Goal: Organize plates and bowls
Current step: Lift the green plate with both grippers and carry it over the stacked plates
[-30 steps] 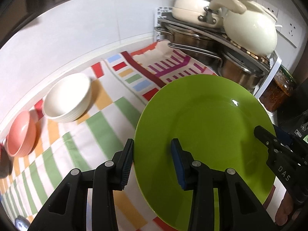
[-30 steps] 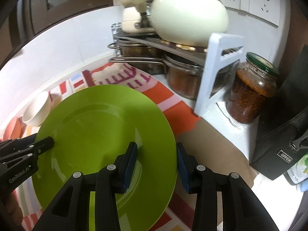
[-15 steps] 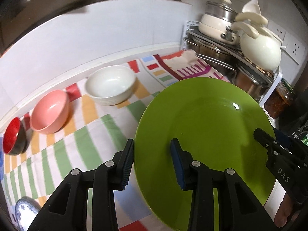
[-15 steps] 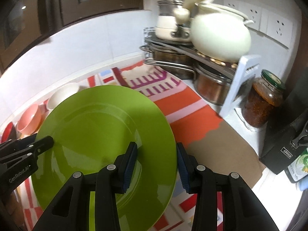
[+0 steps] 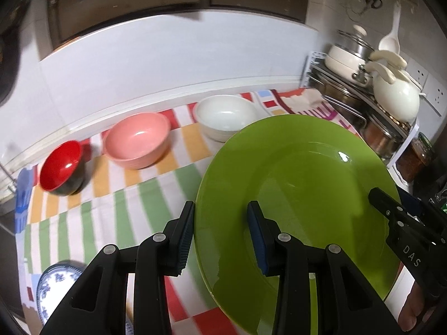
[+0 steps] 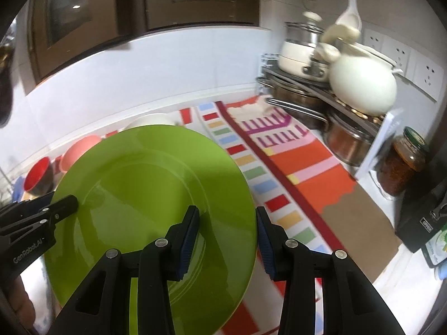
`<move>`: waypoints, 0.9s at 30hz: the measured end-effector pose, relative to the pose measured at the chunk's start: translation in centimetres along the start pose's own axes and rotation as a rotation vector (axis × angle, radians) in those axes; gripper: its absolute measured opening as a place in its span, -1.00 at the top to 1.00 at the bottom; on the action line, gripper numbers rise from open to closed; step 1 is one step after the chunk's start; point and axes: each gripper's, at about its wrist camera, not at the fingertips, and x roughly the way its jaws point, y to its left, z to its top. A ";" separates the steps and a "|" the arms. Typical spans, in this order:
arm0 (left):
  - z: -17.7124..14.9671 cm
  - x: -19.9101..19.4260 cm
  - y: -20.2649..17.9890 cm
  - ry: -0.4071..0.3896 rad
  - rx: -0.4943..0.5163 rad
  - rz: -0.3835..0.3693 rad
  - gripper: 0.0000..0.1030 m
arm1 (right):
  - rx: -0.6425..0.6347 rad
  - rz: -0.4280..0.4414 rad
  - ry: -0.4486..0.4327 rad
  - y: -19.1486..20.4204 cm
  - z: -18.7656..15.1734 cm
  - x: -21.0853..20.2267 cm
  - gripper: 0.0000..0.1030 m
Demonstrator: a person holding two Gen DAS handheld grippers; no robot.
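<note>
From the left wrist, the left tool [image 5: 220,233] is clamped on the near left rim of the green plate [image 5: 301,178], one finger under the rim and one on the plate's face, and the plate is held clear above the striped cloth [image 5: 156,192] on the surface. The right tool [image 5: 391,215] grips the plate's opposite rim at the right edge of the view. Beyond the plate a red bowl [image 5: 61,171], a pink bowl [image 5: 138,139] and a white bowl [image 5: 225,121] stand in a row along the back wall (the plate hides part of the white one), and a blue-patterned plate [image 5: 56,284] lies at lower left. From the right wrist, the right tool [image 6: 227,236] is clamped on the plate's [image 6: 148,203] right rim, and the left tool [image 6: 60,206] holds the far rim. A rack of pots [image 6: 329,89] stands at the right, with a jar [image 6: 402,162] beside it.
</note>
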 end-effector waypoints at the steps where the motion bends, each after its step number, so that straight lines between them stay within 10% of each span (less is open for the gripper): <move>1: -0.2 -0.3 0.6 -0.002 -0.007 0.005 0.27 | -0.008 0.007 -0.002 0.8 -0.1 -0.3 0.19; 27: -6.8 -8.2 16.4 -0.038 -0.184 0.161 0.27 | -0.174 0.173 -0.038 16.6 -2.9 -4.8 0.19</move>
